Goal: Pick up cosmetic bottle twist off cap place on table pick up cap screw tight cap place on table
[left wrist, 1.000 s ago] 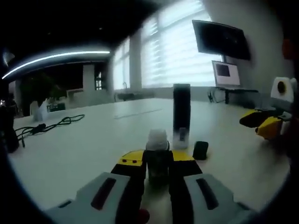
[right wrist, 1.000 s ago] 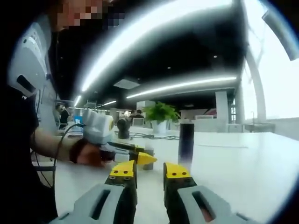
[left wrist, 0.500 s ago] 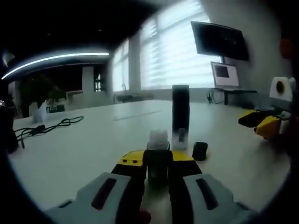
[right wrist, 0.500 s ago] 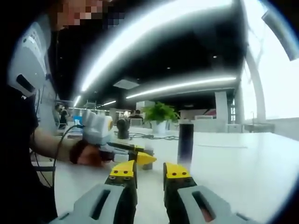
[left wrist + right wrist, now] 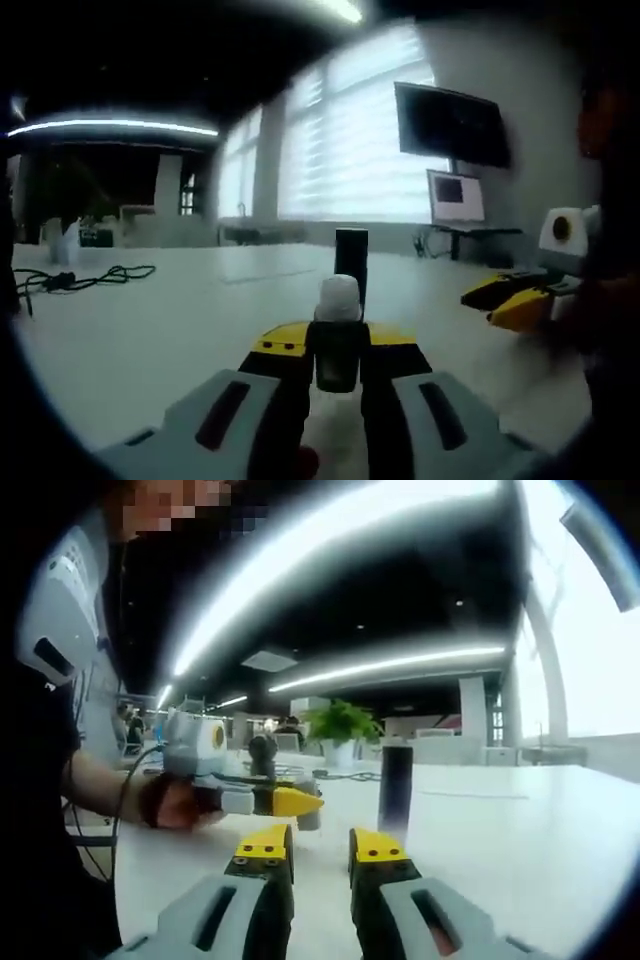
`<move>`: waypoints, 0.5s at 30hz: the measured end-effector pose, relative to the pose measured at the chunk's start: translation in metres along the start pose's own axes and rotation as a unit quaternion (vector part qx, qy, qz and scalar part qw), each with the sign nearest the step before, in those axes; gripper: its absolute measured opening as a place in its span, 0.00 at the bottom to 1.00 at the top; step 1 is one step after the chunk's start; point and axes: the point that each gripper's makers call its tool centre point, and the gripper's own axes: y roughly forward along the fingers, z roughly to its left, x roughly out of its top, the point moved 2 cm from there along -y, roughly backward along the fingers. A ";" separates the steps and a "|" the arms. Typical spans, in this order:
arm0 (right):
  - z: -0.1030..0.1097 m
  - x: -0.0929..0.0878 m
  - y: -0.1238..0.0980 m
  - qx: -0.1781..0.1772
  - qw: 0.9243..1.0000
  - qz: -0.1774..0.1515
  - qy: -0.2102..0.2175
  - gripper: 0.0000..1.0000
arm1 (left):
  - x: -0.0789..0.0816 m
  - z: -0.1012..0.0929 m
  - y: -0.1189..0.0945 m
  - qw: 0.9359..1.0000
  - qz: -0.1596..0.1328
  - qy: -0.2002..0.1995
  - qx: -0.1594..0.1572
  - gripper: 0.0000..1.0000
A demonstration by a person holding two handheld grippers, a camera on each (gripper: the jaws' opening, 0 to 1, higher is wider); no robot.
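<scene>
Bottle in left tongs

Bg: potted plant, wall monitor, cable on table.

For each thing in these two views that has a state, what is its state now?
Left claw: shut on the small bottle.
Small bottle: upright between the jaws, white neck bare, no cap on it.
Right claw: open, nothing between the jaws.
Tall dark bottle: standing upright on the table.
Cable: lying loose on the table.
Wall screen: dark.
</scene>
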 end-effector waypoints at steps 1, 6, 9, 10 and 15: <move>0.000 0.000 0.000 0.000 1.000 0.000 0.001 0.15 | 0.002 -0.002 -0.001 1.000 -0.002 0.003 -0.002 0.09; -0.004 0.005 -0.002 0.001 1.000 -0.013 0.025 0.15 | 0.006 -0.010 -0.006 0.999 0.000 0.040 -0.013 0.09; -0.008 0.006 -0.003 -0.005 0.999 -0.019 0.035 0.15 | 0.006 -0.013 -0.011 0.999 0.003 0.035 -0.026 0.09; -0.008 0.007 -0.003 -0.006 0.999 -0.020 0.037 0.15 | 0.005 -0.014 -0.012 0.999 0.003 0.032 -0.028 0.09; -0.006 0.006 -0.003 -0.002 0.999 -0.019 0.036 0.15 | 0.002 -0.017 -0.023 0.998 0.001 0.020 -0.053 0.09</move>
